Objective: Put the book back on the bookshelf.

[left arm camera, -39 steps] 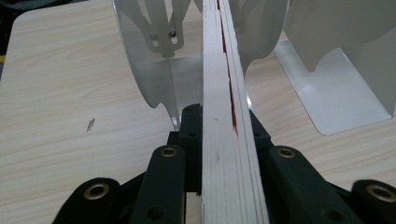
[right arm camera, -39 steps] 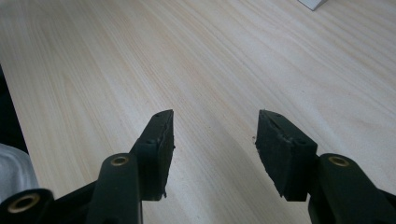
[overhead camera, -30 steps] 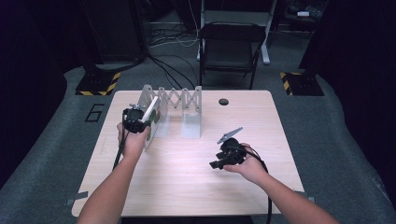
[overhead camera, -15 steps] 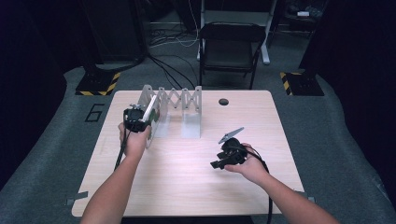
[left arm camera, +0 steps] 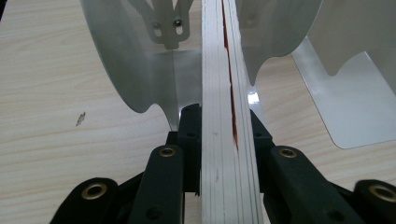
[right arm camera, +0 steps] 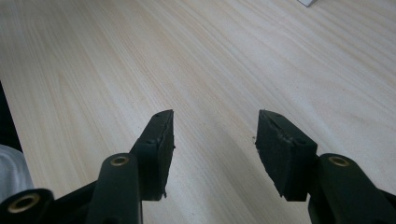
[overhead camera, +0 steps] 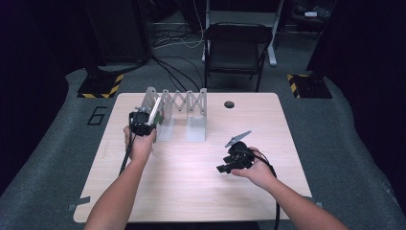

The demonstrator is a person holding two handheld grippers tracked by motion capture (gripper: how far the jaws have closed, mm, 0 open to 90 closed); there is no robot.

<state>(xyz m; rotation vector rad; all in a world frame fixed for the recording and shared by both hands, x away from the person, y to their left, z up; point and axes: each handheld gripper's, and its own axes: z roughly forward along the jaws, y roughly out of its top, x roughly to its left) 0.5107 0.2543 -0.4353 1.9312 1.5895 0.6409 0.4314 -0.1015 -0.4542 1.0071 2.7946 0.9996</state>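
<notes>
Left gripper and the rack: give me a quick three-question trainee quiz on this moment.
1. True or false: the left gripper is shut on a thin book, held edge-on.
2. Multiple choice: the right gripper is A) clamped on a book, B) open above bare table, C) gripping the rack.
3. Fill in: the book points into a gap between the metal dividers of the ____.

Key: 1 true. 2 B. 3 rack, which stands at the far left part of the table in the high view.

black chair [overhead camera: 238,48], floor cables [overhead camera: 174,40], striped floor markers [overhead camera: 101,86]
</notes>
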